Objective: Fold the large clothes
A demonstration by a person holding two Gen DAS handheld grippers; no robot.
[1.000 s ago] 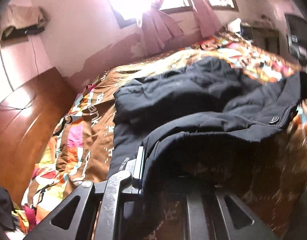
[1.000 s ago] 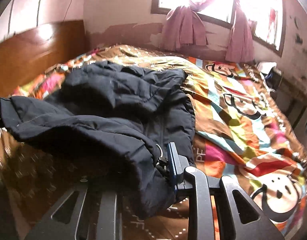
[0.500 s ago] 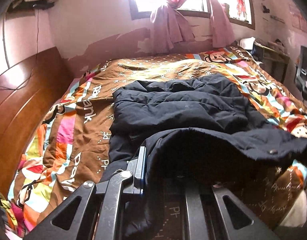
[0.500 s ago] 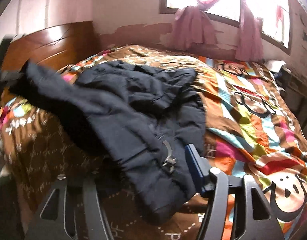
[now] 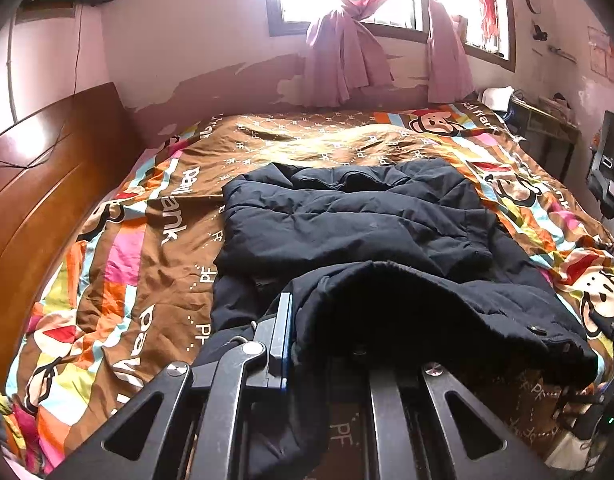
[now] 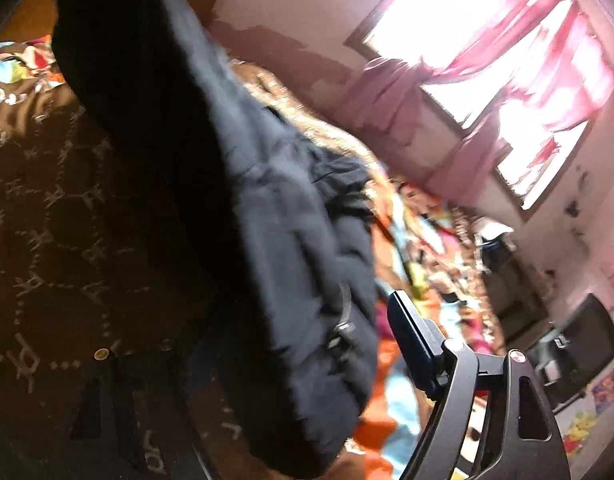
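Note:
A large dark navy padded jacket (image 5: pixel 347 220) lies on the bed, its near hem lifted and folded toward the camera. My left gripper (image 5: pixel 327 320) is shut on the jacket's hem; the cloth drapes over the right finger and hides it. In the right wrist view, which is tilted and blurred, the jacket (image 6: pixel 267 220) hangs across my right gripper (image 6: pixel 327 340). One blue-padded finger (image 6: pixel 415 340) stands clear of the cloth at its right; the other finger is hidden under the jacket.
The bed has a brown and multicoloured cartoon-monkey quilt (image 5: pixel 147 260). A wooden headboard (image 5: pixel 39 184) stands at the left. A window with pink curtains (image 5: pixel 347 60) is behind. A desk and dark screen (image 5: pixel 607 164) stand at the right.
The left gripper has levelled and lowered the hem over the jacket's body. The right gripper has swung and tilted sharply, and its visible finger has moved away from the cloth.

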